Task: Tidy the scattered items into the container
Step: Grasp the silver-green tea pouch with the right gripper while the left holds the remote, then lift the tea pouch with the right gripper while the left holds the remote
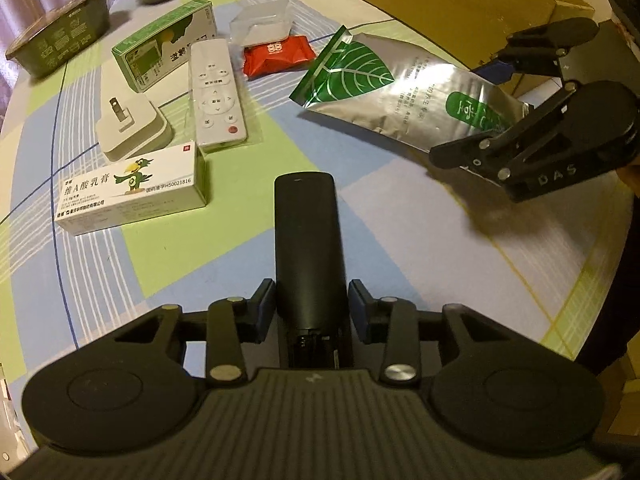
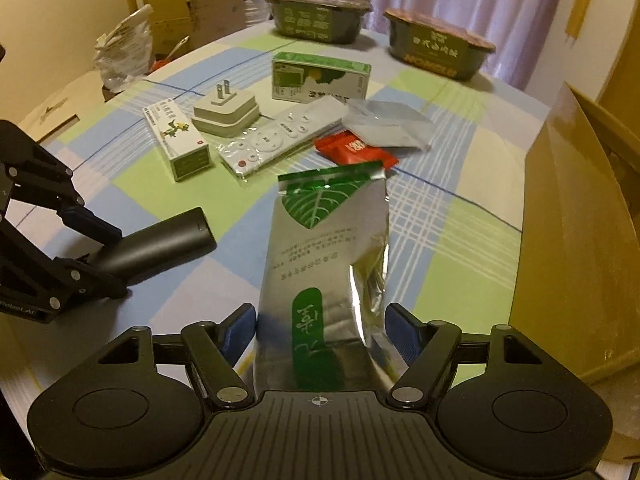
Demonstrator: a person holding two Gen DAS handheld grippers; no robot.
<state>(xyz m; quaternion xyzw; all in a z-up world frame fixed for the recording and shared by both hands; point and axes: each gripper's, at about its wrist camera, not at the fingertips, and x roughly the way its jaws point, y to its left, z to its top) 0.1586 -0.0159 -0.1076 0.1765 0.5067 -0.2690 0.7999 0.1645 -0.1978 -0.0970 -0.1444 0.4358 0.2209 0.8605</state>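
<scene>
Checked tablecloth (image 1: 224, 248), curtained room; left tool (image 1: 312, 308) pinching black remote (image 1: 308, 240), right tool (image 2: 320, 332) silver pouch (image 2: 324, 264).

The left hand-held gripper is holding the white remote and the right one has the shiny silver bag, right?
Not quite. The left hand-held gripper is closed on the black remote, as the left wrist view shows. The white remote lies on the table, untouched. The right hand-held gripper does have the shiny silver bag.
</scene>
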